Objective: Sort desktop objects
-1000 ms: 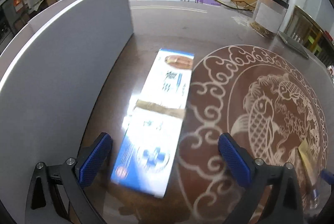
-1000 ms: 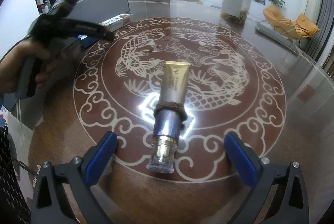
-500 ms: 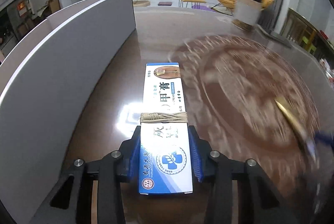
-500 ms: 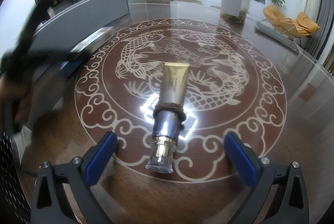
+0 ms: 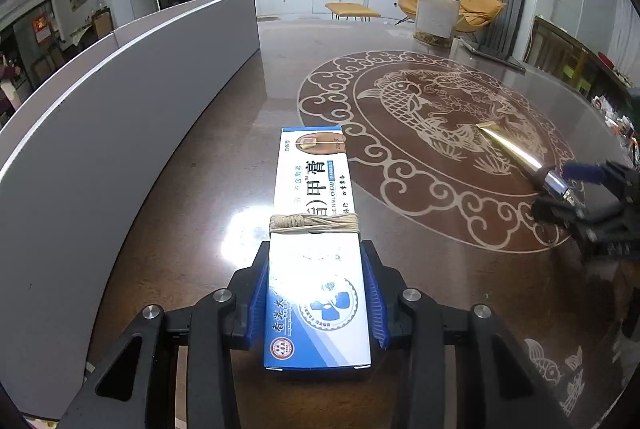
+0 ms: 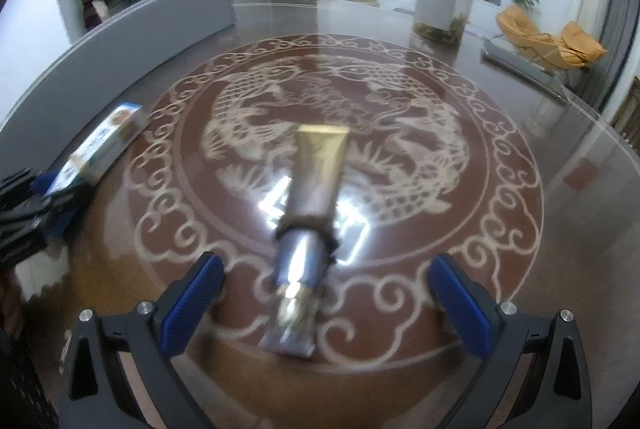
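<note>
A long blue and white nail cream box [image 5: 314,229], tied round the middle with pale string, lies on the brown table. My left gripper [image 5: 318,293] is shut on its near end. The box also shows at the left of the right wrist view [image 6: 106,145], with the left gripper [image 6: 40,205] on it. A gold and silver cosmetic tube [image 6: 310,217] with a dark band lies on the fish pattern, cap end toward me. My right gripper [image 6: 326,293] is open, its blue pads either side of the cap end without touching. The tube [image 5: 516,153] and right gripper [image 5: 576,189] show at the right of the left wrist view.
A long grey panel [image 5: 120,117] stands along the table's left side. A clear container [image 6: 440,5] stands at the far side of the table. The table's glass edge [image 6: 592,117] curves round on the right.
My left gripper closed on the box's near end and now holds it, with the box squared up along the fingers. My right gripper moved forward over the tube's cap end, still open.
</note>
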`<state>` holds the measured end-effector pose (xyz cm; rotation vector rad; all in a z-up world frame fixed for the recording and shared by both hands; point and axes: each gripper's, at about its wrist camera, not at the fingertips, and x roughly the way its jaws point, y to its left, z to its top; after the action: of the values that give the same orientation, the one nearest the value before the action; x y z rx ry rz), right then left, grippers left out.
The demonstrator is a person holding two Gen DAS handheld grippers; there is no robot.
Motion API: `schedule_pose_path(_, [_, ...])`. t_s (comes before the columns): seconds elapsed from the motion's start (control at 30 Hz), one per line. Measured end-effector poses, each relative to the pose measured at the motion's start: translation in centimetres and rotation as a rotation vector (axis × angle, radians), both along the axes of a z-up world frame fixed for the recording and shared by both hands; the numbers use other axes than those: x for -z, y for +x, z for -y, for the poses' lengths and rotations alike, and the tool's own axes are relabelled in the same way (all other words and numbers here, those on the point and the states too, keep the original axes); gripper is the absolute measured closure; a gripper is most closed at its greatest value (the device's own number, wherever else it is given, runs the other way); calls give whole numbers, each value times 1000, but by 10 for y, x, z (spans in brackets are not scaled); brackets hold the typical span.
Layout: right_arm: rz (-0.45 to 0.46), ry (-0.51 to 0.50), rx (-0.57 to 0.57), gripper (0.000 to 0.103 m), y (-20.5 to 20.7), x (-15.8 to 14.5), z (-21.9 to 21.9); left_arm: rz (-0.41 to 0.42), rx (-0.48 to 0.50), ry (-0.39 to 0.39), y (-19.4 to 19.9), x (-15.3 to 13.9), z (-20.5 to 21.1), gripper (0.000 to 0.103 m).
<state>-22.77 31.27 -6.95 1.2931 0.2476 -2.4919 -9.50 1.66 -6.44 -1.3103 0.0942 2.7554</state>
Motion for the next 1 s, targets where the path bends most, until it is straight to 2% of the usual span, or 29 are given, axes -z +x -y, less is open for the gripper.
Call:
schedule_pose_path(0.03, [-7, 1, 4, 7, -3, -2, 1, -1, 1, 0, 2, 0, 1, 61])
schedule_pose_path(0.07, [-14, -2, 6, 24, -4, -4, 2, 0, 0, 0, 2, 0, 1, 61])
schedule_pose_path(0.1, [-17, -4, 10, 36, -4, -7, 3, 0, 0, 1, 2, 0, 1, 61])
schedule_pose_path(0.13, [-11, -5, 8, 59, -4, -9, 5, 0, 0, 2, 3, 0, 1, 61])
schedule_pose_path(0.17, [-5, 5, -2, 72, -2, -11, 9, 0, -1, 3, 3, 0, 1, 61])
schedule_pose_path(0.4, [8, -2, -128, 73, 45, -11, 49, 5, -10, 9, 5, 0, 2, 61])
schedule_pose_path(0.5, [-27, 15, -113, 70, 60, -10, 58, 13, -30, 14, 7, -1, 6, 61])
schedule_pose_path(0.53, [-36, 22, -101, 57, 61, -9, 58, 14, -38, 13, 8, -1, 7, 60])
schedule_pose_path(0.57, [-36, 25, -87, 32, 60, -6, 56, 13, -44, 11, 8, -1, 7, 59])
schedule_pose_path(0.6, [-30, 17, -78, 23, 58, -4, 54, 12, -49, 3, 8, -1, 7, 53])
schedule_pose_path(0.63, [-24, 9, -74, 18, 56, -2, 52, 11, -55, -8, 8, 0, 6, 48])
schedule_pose_path(0.7, [-23, -5, -69, 17, 54, 0, 48, 21, -80, -28, 6, 2, 7, 16])
schedule_pose_path(0.83, [-20, -4, -68, 7, 51, 2, 47, 46, -80, 2, 2, 6, 10, 11])
schedule_pose_path(0.9, [-12, -2, -69, 2, 49, 3, 47, 63, -76, 6, -1, 7, 11, 0])
schedule_pose_path(1.0, [-9, 0, -67, 0, 49, 3, 47, 66, -70, 6, -1, 8, 10, 0])
